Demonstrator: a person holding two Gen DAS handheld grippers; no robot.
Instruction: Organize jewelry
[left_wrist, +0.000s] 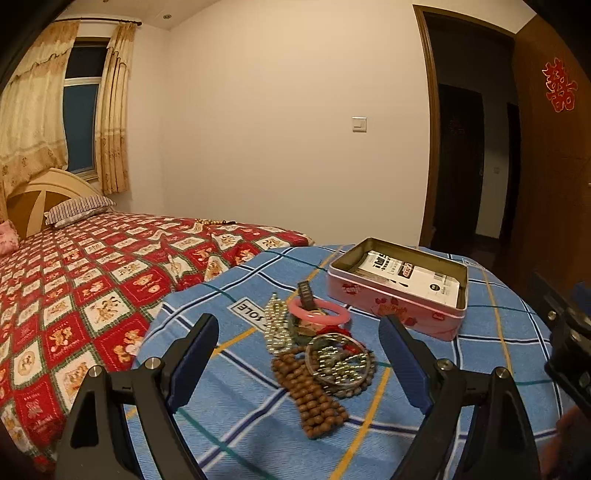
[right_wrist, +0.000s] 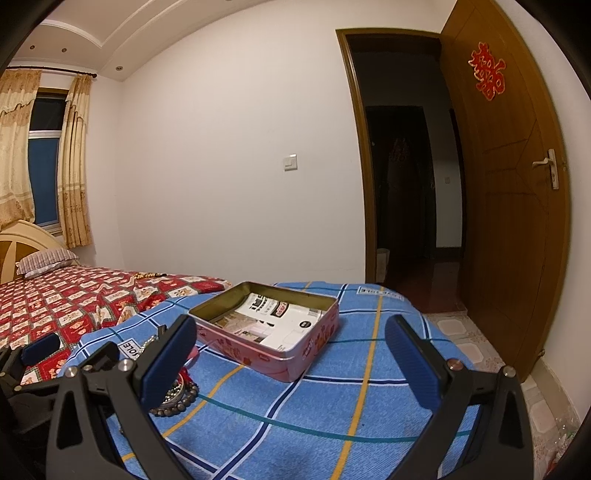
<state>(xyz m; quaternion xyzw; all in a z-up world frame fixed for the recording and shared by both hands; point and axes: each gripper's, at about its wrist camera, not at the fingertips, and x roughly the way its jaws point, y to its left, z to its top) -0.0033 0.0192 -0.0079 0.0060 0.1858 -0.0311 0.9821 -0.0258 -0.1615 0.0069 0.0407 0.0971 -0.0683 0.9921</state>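
Observation:
A pile of jewelry lies on the blue checked cloth (left_wrist: 461, 354): a brown wooden bead bracelet (left_wrist: 314, 398), a clear bangle (left_wrist: 338, 358) over dark beads, a pearl strand (left_wrist: 277, 325), a pink bangle (left_wrist: 319, 312) and a dark watch band (left_wrist: 306, 293). An open pink tin (left_wrist: 399, 291) with a white card inside stands behind it. My left gripper (left_wrist: 299, 365) is open and empty, its fingers either side of the pile. My right gripper (right_wrist: 291, 362) is open and empty before the tin (right_wrist: 266, 332); dark beads (right_wrist: 177, 402) show by its left finger.
A bed with a red patterned cover (left_wrist: 85, 280) lies to the left, with a striped pillow (left_wrist: 77, 210) and a bead string (left_wrist: 210, 222) on it. An open wooden door (right_wrist: 509, 221) and dark doorway (right_wrist: 406, 184) are at the right. The right gripper's body (left_wrist: 569, 332) shows at the right edge.

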